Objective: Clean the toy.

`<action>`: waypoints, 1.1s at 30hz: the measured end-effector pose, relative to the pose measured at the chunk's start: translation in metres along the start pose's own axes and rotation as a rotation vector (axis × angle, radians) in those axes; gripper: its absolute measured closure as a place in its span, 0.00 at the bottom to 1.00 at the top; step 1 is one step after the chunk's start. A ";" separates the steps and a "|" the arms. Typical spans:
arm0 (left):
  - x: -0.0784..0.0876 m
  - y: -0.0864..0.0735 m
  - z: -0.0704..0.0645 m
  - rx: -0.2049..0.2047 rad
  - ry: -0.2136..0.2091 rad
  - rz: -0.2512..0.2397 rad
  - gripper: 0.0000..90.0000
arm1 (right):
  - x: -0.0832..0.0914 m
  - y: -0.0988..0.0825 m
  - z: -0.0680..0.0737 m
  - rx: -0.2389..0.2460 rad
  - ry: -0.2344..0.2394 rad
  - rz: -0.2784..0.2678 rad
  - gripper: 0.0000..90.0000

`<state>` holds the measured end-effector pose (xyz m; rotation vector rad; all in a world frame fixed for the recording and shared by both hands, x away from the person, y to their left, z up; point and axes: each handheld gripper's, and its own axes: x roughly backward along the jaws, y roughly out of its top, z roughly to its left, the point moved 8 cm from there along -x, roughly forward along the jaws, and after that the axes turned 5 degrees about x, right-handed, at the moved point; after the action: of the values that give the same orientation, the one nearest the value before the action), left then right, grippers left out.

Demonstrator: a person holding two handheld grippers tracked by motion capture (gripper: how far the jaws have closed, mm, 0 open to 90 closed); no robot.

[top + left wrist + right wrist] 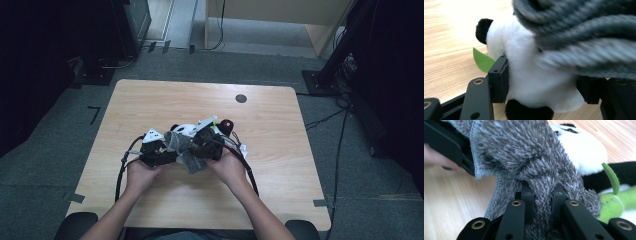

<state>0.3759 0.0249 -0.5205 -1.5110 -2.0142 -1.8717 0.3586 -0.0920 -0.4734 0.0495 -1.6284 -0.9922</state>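
You hold the two tools close together near the middle of the worktop, a little toward your side, and both work on the same small pile.

Your left hand-held gripper has its jaws closed around the white body of a toy panda. In the left gripper view one jaw presses into the plush at 9 o'clock of the body and the other sits at 3 o'clock, partly hidden under the grey knit. It seems you hold the panda this way to keep it still and a little raised, so that the cloth can go over it.

Your right hand-held gripper has its jaws nearly closed on a fold of the fuzzy grey cloth. The pinched fold stands up between the jaws, and the rest of the cloth spreads toward 12 o'clock, over the panda's head. I think this grip near the edge lets you pull or arrange the cloth without touching the toy itself.

A green leaf of felt shows at 9 o'clock of the panda in the left gripper view. In the right gripper view a green plush thing lies at 4 o'clock, just beside the cloth; I cannot tell what it is.

In the high view the pile sits between your two hands, touching both tools.
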 end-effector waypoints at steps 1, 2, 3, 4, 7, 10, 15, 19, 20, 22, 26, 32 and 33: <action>0.000 0.000 -0.001 -0.008 0.004 0.001 0.41 | 0.001 -0.002 0.000 0.003 0.001 0.002 0.88; 0.000 -0.001 -0.001 -0.018 0.009 0.002 0.41 | 0.002 -0.004 -0.001 0.001 0.006 0.001 0.88; 0.000 -0.001 -0.002 -0.022 0.011 0.004 0.41 | 0.004 -0.006 -0.003 -0.006 0.012 -0.001 0.88; -0.001 -0.001 -0.002 -0.025 0.012 0.004 0.41 | 0.006 -0.007 -0.005 -0.015 0.020 -0.008 0.88; -0.001 -0.001 -0.002 -0.027 0.011 0.002 0.42 | 0.014 -0.012 -0.013 -0.048 0.030 -0.024 0.89; -0.002 -0.001 -0.002 -0.027 0.009 0.001 0.42 | 0.025 -0.018 -0.021 -0.071 0.015 -0.028 0.89; -0.002 -0.001 -0.003 -0.037 0.004 0.001 0.42 | 0.036 -0.028 -0.035 -0.125 0.008 -0.054 0.88; -0.002 -0.001 -0.003 -0.035 -0.002 0.000 0.42 | 0.041 -0.030 -0.043 -0.144 -0.001 -0.062 0.88; -0.003 -0.001 -0.003 -0.036 -0.002 0.000 0.42 | 0.043 -0.030 -0.046 -0.150 -0.010 -0.065 0.88; -0.003 -0.001 -0.003 -0.036 -0.004 0.000 0.42 | 0.046 -0.031 -0.050 -0.163 -0.019 -0.072 0.88; -0.003 -0.002 -0.004 -0.036 -0.002 -0.002 0.42 | 0.051 -0.032 -0.058 -0.190 -0.027 -0.093 0.88; -0.003 -0.004 -0.004 -0.053 0.000 -0.010 0.42 | 0.062 -0.037 -0.068 -0.237 -0.048 -0.114 0.88; -0.003 -0.004 -0.004 -0.054 0.000 -0.010 0.42 | 0.065 -0.038 -0.072 -0.249 -0.056 -0.124 0.88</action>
<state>0.3729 0.0207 -0.5243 -1.5158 -1.9903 -1.9448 0.3786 -0.1907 -0.4478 -0.0465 -1.5560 -1.2958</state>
